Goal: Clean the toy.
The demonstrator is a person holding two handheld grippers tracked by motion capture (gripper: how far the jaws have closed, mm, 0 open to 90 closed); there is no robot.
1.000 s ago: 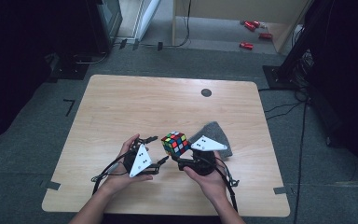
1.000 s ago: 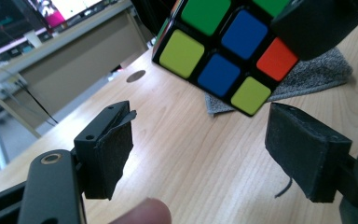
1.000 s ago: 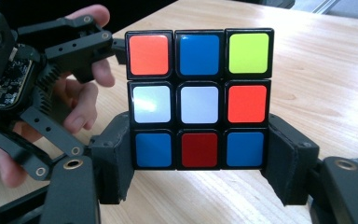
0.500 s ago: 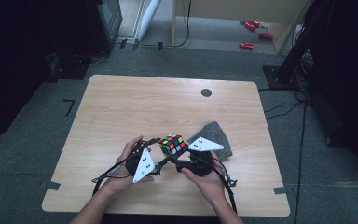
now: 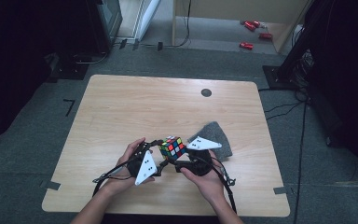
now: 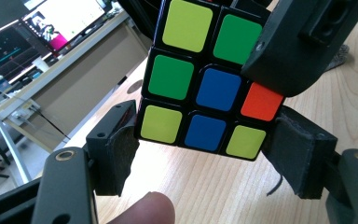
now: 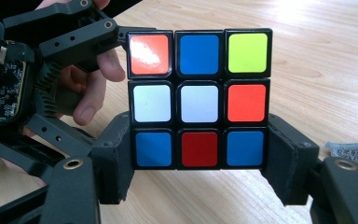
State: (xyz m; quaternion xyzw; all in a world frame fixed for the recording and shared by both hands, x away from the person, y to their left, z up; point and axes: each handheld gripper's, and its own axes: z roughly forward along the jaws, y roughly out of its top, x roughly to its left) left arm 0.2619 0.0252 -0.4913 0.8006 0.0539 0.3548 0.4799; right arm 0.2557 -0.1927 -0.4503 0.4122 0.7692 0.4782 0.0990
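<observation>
Rubik's cube (image 5: 173,147) hangs just above the wooden table (image 5: 121,112), near its front edge, caught between the two handheld grippers with a grey cloth (image 5: 216,135) lying on the tabletop just beside it on the right. The right gripper (image 7: 199,163) grasps the cube's bottom row, its padded jaws pressed flat against both sides in the right gripper view. The left gripper (image 6: 200,156) has just been closing its jaws around another layer, the cube between them; in the left gripper view the right-hand pad (image 6: 291,154) meets the cube's lower corner while the left-hand pad (image 6: 121,140) sits at the opposite edge — whether it presses firmly there I cannot tell. The risk, as I judge it, lies in that shallow purchase: the left jaws catch only the edge of their layer, so a twist could make the pads slide off the glossy stickers instead of turning it. If the two grips are not square to one turning layer, the mechanism could jam or pop a piece loose. A slip by either hand would drop the cube onto the table — perhaps onto the cloth.
</observation>
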